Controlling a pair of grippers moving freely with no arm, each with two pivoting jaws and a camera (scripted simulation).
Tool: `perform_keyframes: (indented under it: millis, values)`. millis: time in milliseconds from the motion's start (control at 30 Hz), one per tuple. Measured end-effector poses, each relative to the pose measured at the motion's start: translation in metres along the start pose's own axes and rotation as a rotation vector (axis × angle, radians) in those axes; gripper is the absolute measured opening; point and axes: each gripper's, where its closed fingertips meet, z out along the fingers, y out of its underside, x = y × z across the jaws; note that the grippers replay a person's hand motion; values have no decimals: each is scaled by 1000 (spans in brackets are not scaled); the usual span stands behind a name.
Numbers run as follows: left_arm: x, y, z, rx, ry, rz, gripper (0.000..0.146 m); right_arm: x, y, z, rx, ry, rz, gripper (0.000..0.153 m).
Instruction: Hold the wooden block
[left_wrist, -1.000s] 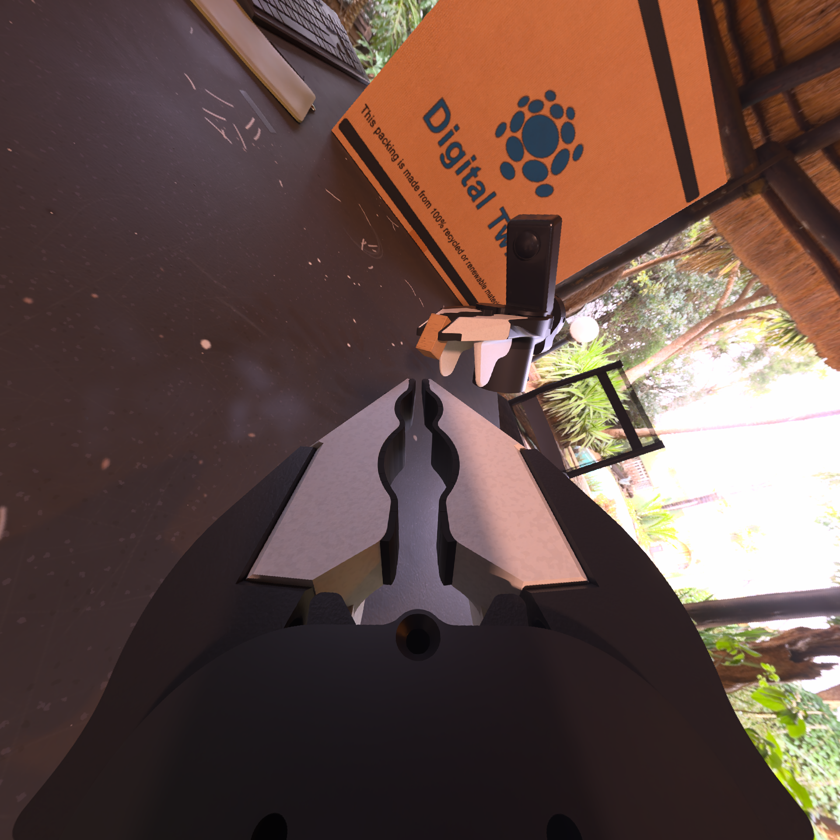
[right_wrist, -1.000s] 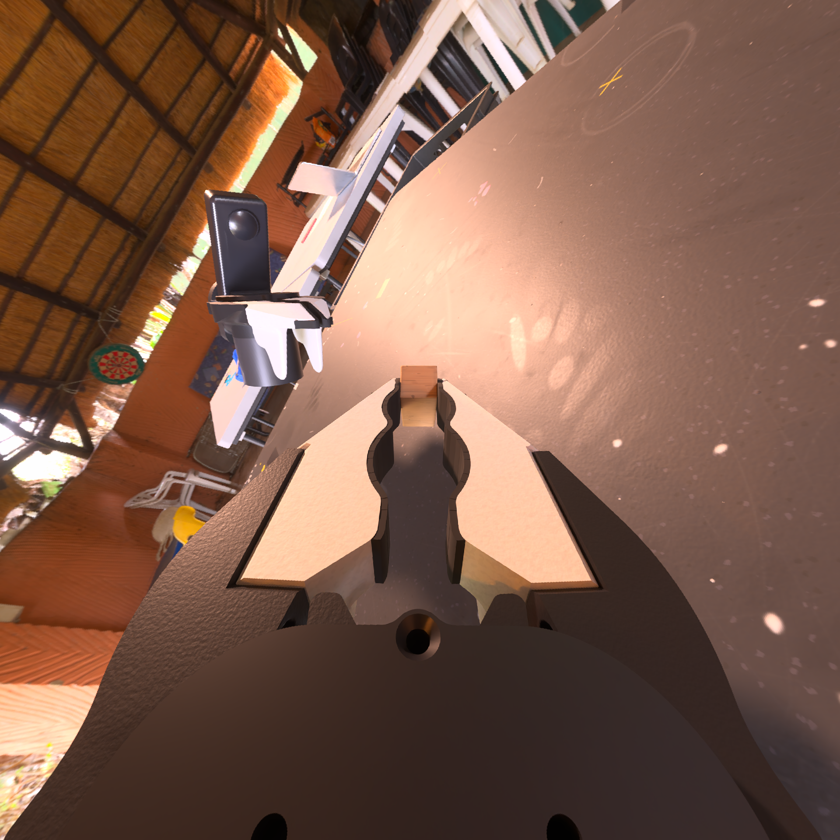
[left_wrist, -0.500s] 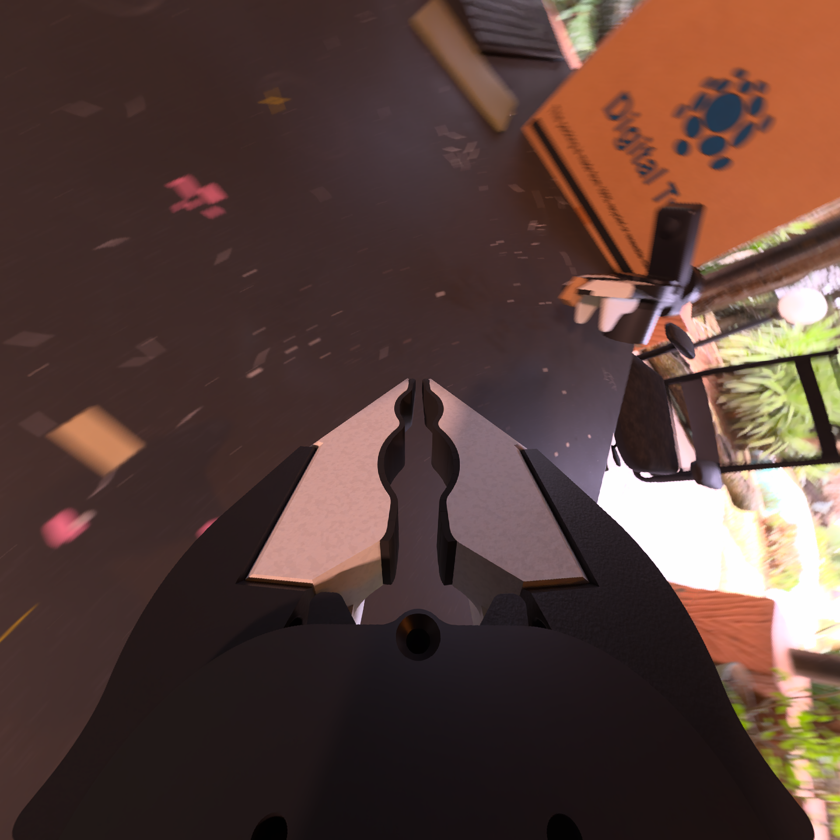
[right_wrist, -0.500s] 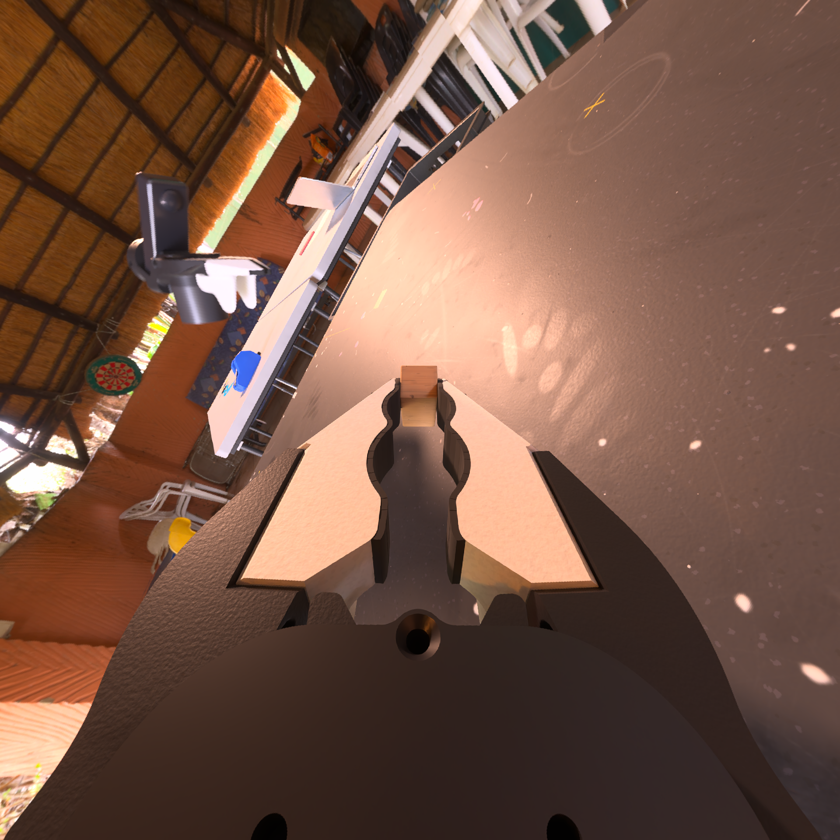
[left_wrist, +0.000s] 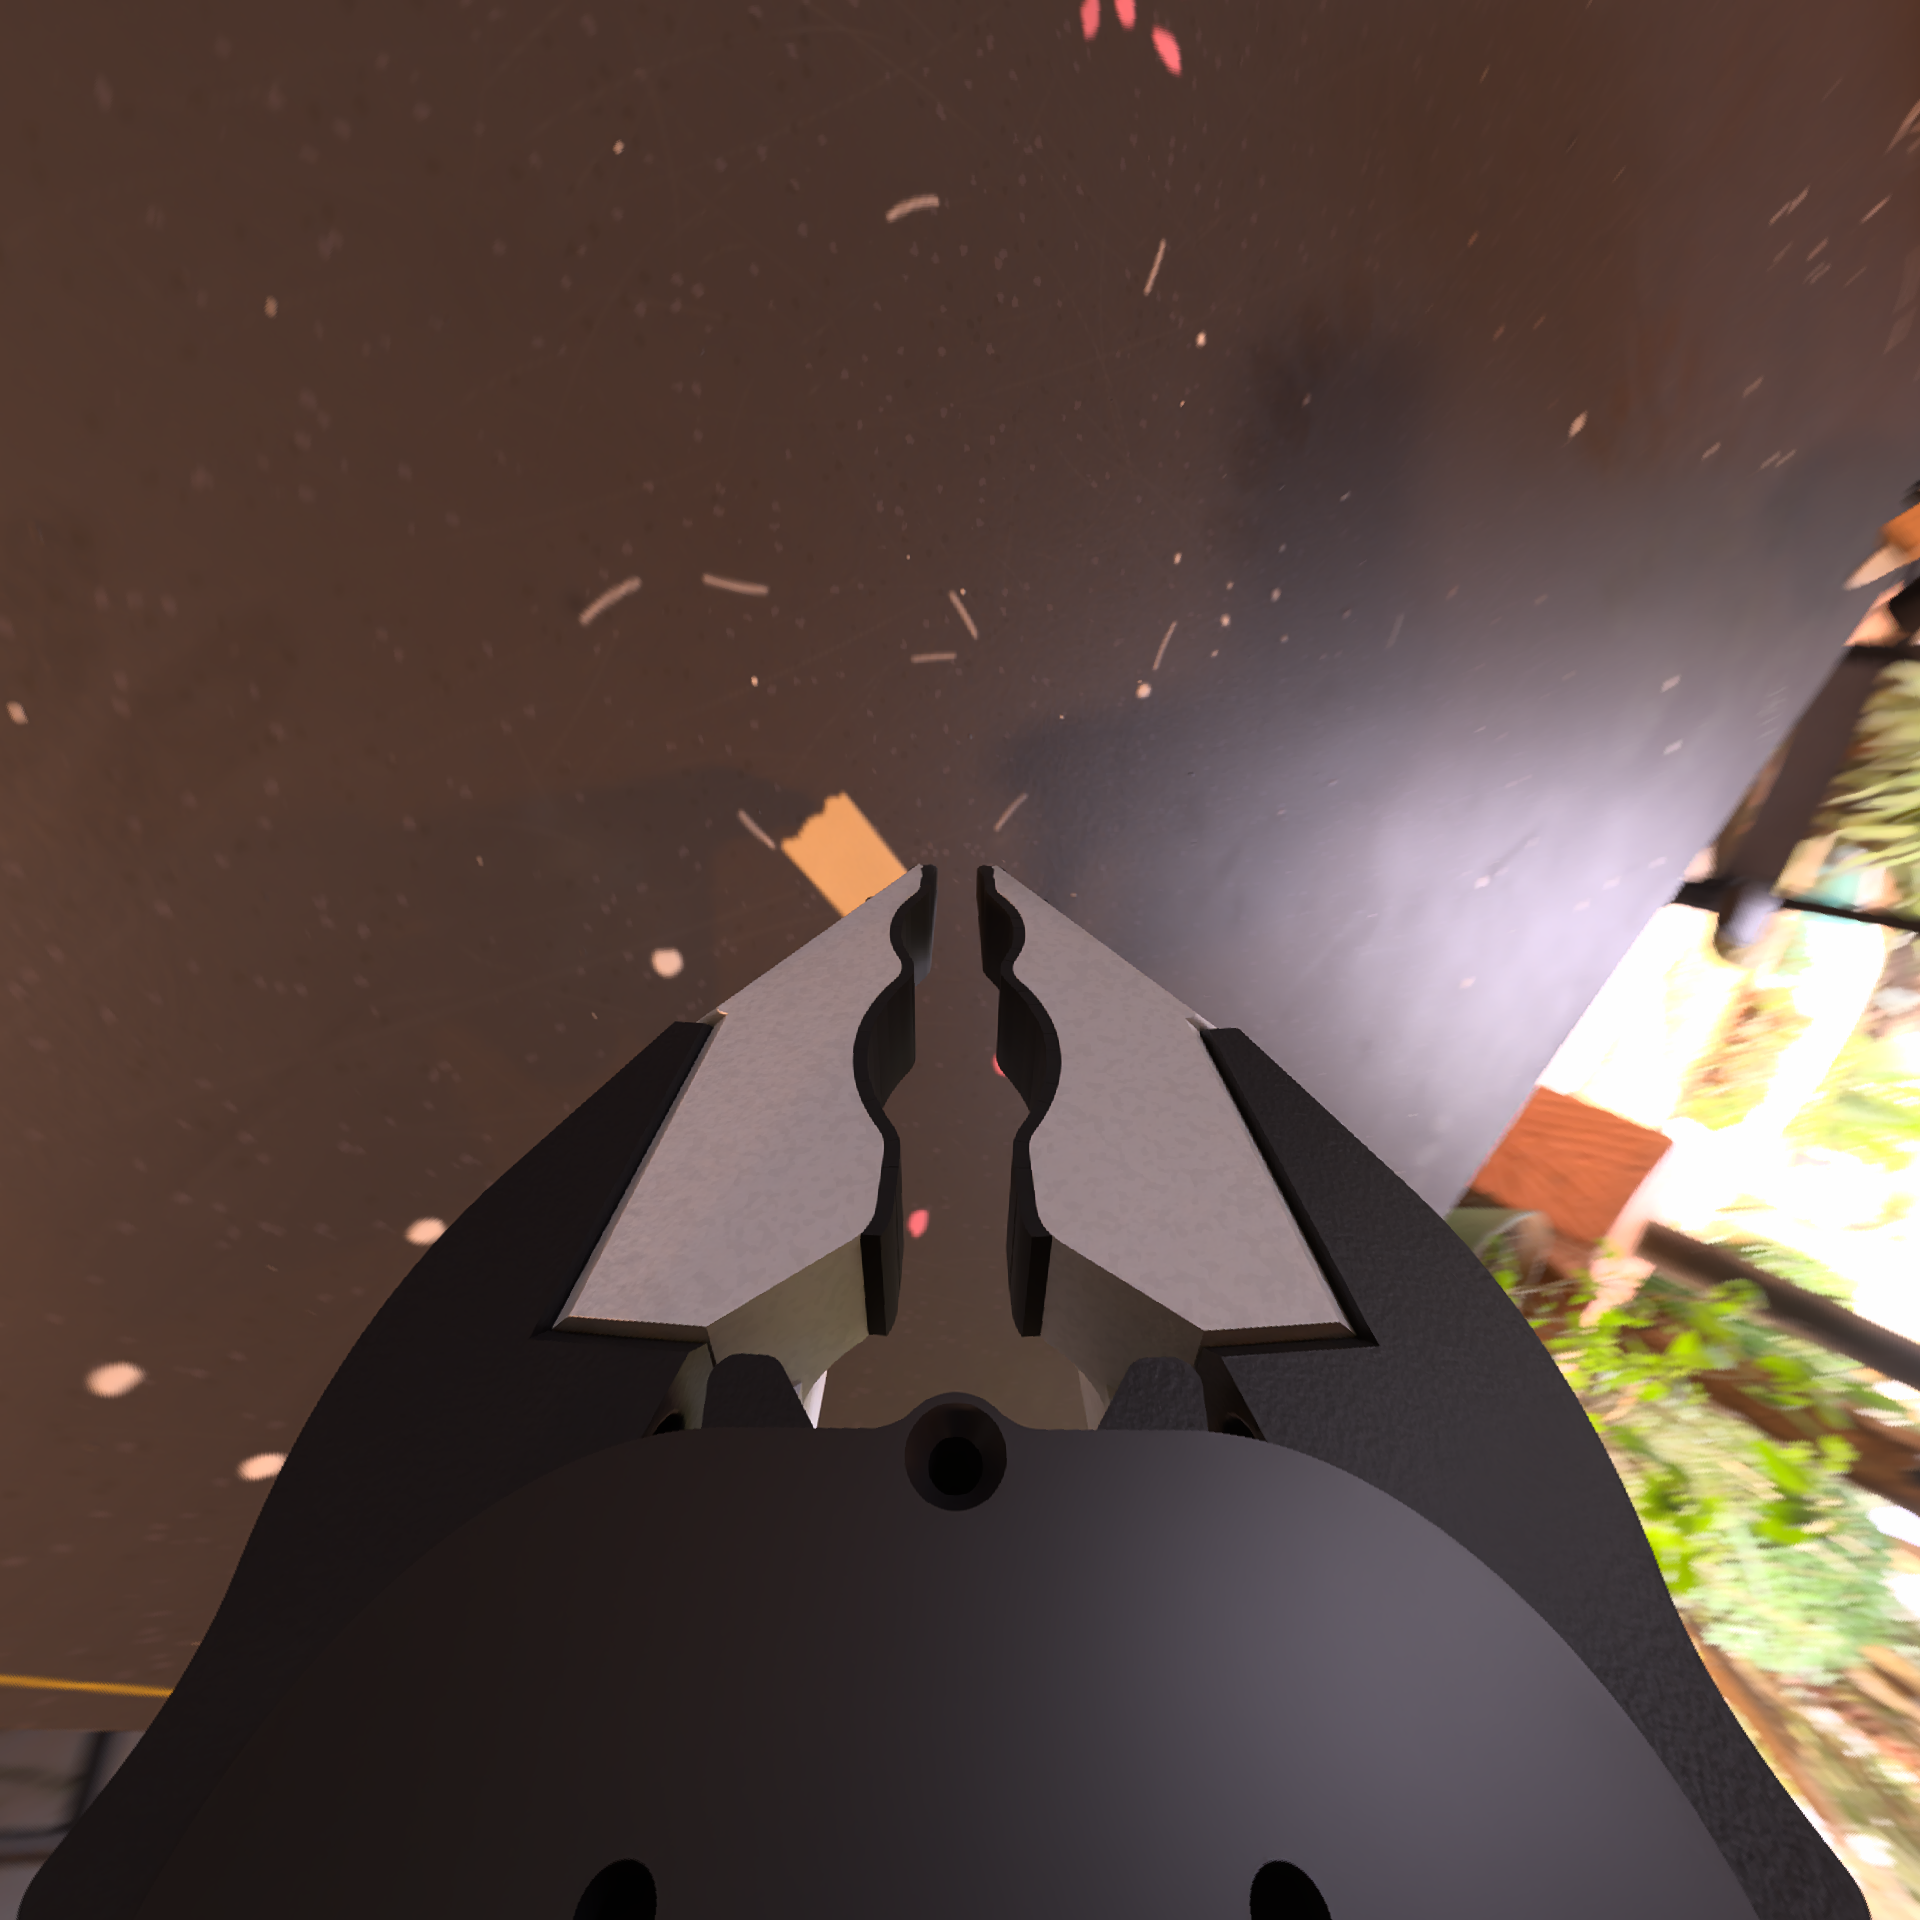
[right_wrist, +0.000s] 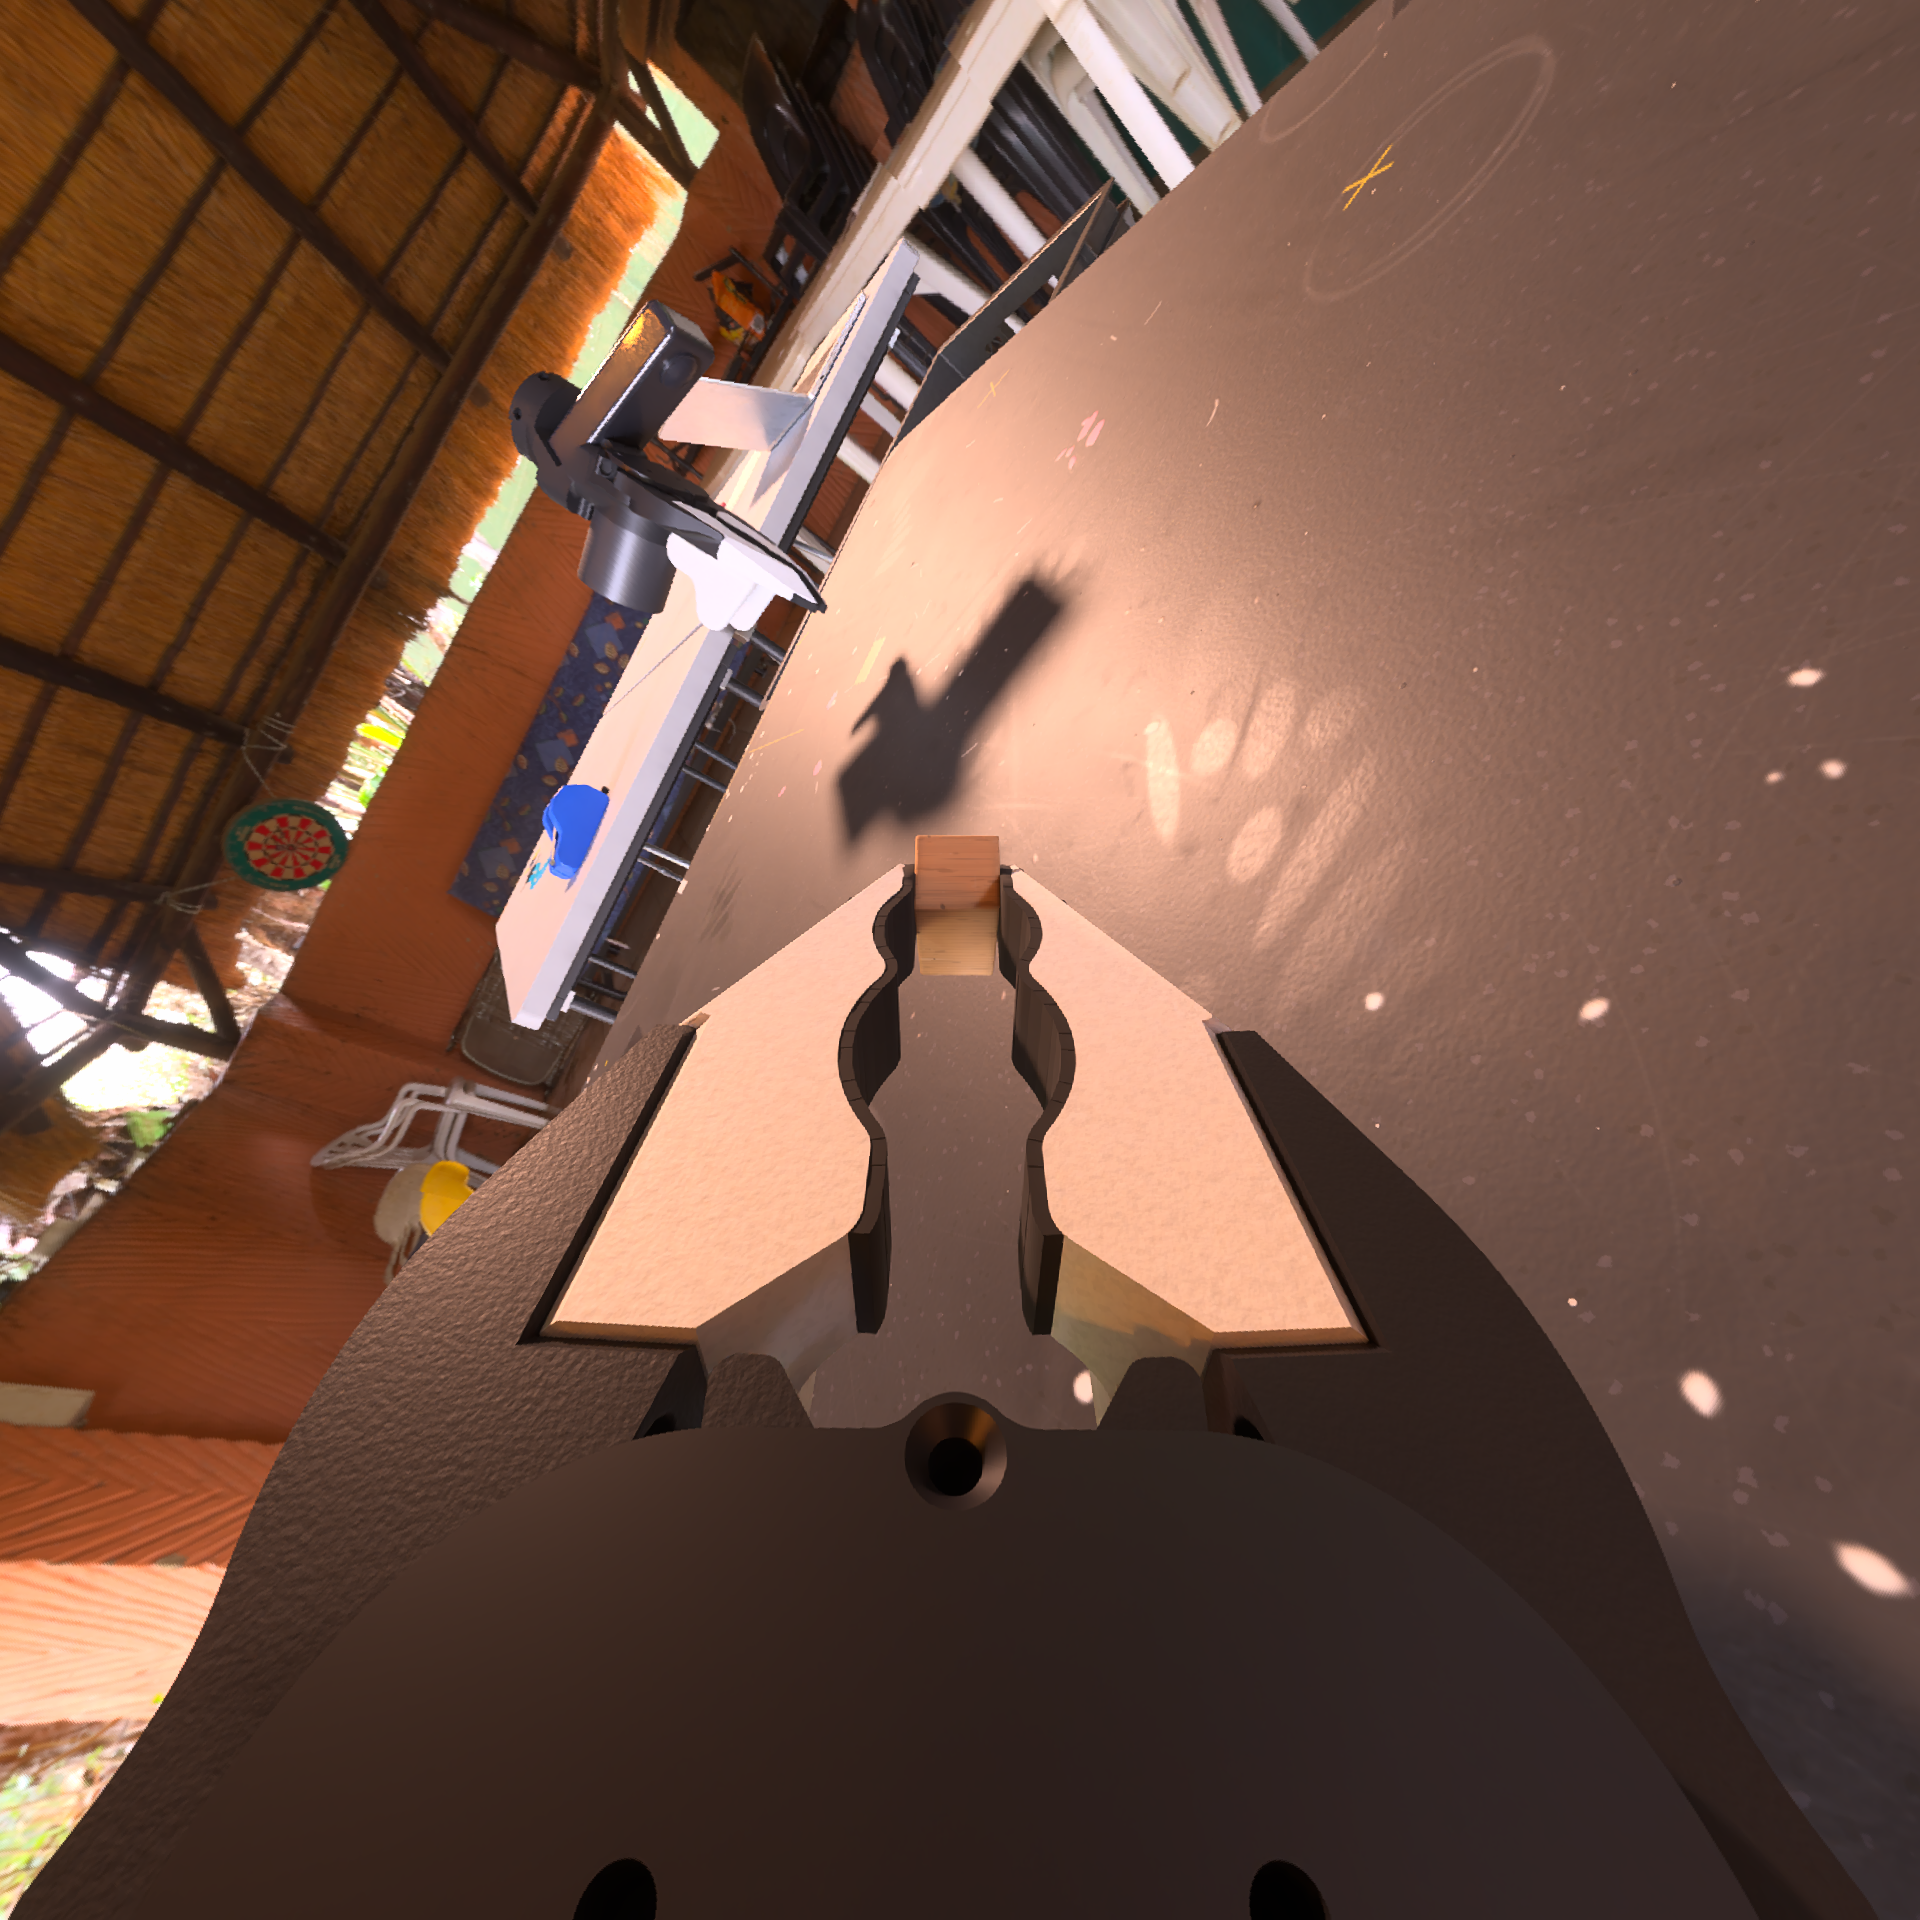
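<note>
My right gripper (right_wrist: 956, 875) is shut on the small light wooden block (right_wrist: 956, 904), pinched between its fingertips and held above the dark tabletop (right_wrist: 1455, 623). My left gripper (left_wrist: 956, 883) is empty, its jaws a narrow gap apart, and it points down close at the speckled tabletop (left_wrist: 520, 416). A flat tan patch (left_wrist: 842, 847) lies on the table just beyond its left fingertip. The left gripper also shows in the right wrist view (right_wrist: 743, 592), up and to the left of the block and well apart from it, with its shadow (right_wrist: 935, 707) on the table.
The table's edge (left_wrist: 1662, 904) runs diagonally on the right of the left wrist view, with greenery beyond. In the right wrist view a long white table (right_wrist: 665, 748) with a blue object (right_wrist: 571, 821) and white chairs (right_wrist: 416, 1122) stand past the table's left edge.
The left gripper has swung away from the orange box and the right gripper, down toward the tabletop, and its jaws have parted slightly. The right gripper still holds the block, barely moved.
</note>
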Motion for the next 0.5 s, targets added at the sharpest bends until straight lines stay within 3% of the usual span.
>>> perform_keyframes:
  millis: [100, 233, 500]
  values:
    - [4, -7, 9, -33, -36, 108, 9, 1, 1, 1, -5, -10, 15, 14]
    - [22, -6, 22, -133, 47, 294, 10, 3, 4, 2, -22, -14, 21, 14]
    - [5, -20, 29, -279, -193, 455, 18, 9, 13, 1, -93, 16, 23, 14]
